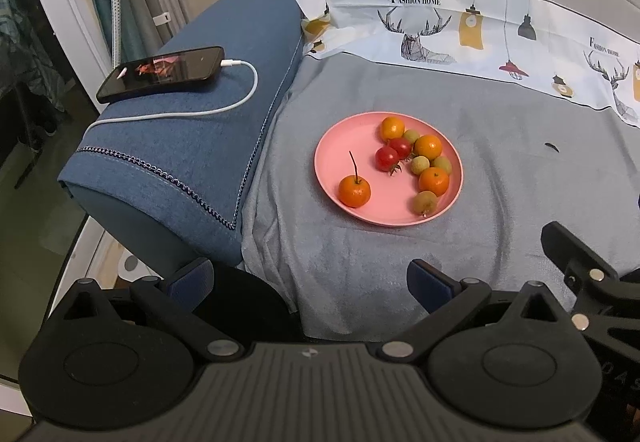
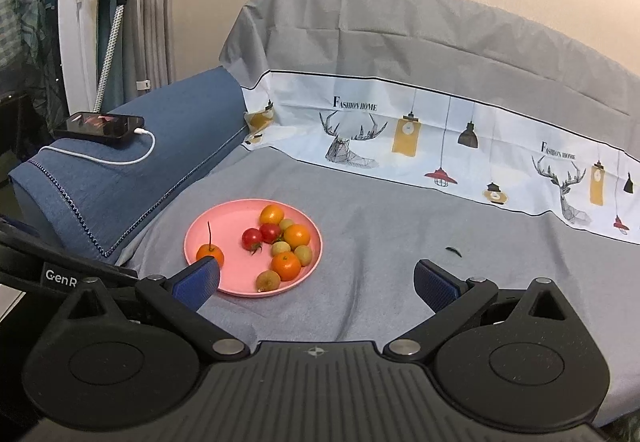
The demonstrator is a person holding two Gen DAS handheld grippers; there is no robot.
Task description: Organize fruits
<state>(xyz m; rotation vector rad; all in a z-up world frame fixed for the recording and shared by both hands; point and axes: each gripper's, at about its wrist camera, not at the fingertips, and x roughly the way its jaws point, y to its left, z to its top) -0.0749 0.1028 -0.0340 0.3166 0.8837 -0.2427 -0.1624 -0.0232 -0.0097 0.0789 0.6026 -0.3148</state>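
On the far left, a blue fabric sofa armrest (image 1: 192, 145) carries a black smartphone (image 1: 162, 73) with a white charging cable (image 1: 240, 97) plugged in and looping over the cloth. Right of it, a round pink plastic plate (image 1: 344, 153) sits flat on a grey cloth sofa cover (image 1: 500, 201); all fruit is on the plate. Stemmed orange tangerine (image 1: 354, 191) lies alone at the plate's left-near side, apart from the rest. Two red cherry tomatoes (image 1: 387, 157) touch each other mid-plate. Three more orange tangerines (image 1: 428, 146) and four small yellow-green round fruits (image 1: 425, 201) cluster along the right side, mostly touching. Left gripper (image 1: 310, 276) has jaws wide apart, nothing between them, plate well ahead and slightly right of its centreline. Right gripper (image 2: 316, 280) also spread wide and empty; in the right wrist view its left blue-padded fingertip (image 2: 198, 278) overlaps the plate's near-left rim and the stemmed tangerine's lower edge, contact cannot be told. Plate lies ahead toward that left finger, not between the jaws. Small dark scrap (image 2: 453, 250) lies on the cover right of the plate. White printed band with deer and lamps (image 2: 440, 145) runs along the backrest.
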